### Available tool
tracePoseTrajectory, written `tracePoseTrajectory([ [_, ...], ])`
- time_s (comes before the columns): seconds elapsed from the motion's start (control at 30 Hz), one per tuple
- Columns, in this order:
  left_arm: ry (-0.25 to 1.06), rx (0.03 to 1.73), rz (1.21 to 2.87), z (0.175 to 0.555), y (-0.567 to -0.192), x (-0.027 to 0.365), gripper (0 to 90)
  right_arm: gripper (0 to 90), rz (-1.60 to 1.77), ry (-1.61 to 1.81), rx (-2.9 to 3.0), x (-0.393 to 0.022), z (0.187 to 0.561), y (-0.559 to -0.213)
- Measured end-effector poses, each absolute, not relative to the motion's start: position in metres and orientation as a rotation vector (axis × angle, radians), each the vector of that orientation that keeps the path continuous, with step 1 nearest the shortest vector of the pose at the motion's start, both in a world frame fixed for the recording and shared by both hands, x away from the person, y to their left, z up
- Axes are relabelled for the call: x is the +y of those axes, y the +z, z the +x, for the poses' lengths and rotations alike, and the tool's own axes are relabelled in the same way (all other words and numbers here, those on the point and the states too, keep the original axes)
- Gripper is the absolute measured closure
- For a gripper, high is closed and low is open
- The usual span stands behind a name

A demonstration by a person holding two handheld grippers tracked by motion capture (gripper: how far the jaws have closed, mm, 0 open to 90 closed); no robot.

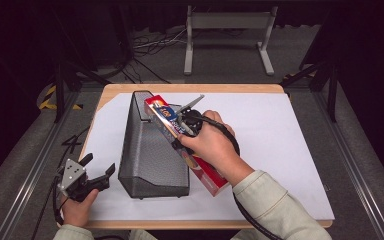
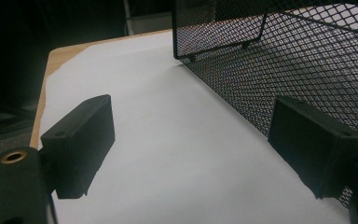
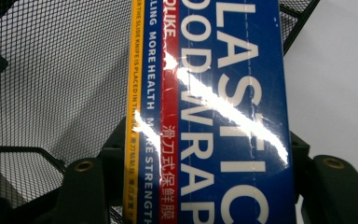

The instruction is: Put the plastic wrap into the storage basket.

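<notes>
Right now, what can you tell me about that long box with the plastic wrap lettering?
The plastic wrap box is a long, slim carton, glossy as if film-covered, mainly blue with red and yellow stripes and white lettering reading PLASTIC FOOD WRAP, plus Chinese characters. It lies slanted along the right side of the black mesh basket, over the white sheet; whether its near end rests on the sheet I cannot tell. The right gripper is clamped across its width, jaws on either long edge.

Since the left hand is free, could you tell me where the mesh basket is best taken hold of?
Grip the mesh basket by its near-left top rim, coming from the left where the left gripper waits open. The thin wall suits the fingers, and the wrap box blocks the right.
</notes>
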State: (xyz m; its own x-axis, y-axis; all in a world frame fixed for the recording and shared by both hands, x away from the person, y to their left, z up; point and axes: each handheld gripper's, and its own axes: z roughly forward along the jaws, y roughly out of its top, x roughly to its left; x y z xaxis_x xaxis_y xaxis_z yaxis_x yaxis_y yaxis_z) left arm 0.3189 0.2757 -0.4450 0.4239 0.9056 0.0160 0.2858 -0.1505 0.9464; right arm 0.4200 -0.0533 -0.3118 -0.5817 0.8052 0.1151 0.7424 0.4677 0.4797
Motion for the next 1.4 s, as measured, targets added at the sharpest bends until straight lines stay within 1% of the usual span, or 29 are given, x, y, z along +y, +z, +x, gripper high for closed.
tracePoseTrajectory([
  [0.23, 0.773, 1.053, 1.672, 0.319, -0.445, 0.276, 15.4, 39.8, 1.452, 0.759, 2.537, -0.041, 0.422, -0.314],
  [0.6, 0.773, 1.045, 1.678, 0.318, -0.445, 0.276, 15.4, 39.7, 1.463, 0.769, 2.515, -0.024, 0.424, -0.323],
  [1.4, 0.777, 1.052, 1.669, 0.308, -0.445, 0.281, 15.2, 39.3, 1.518, 0.597, 2.558, -0.003, 0.441, -0.349],
])
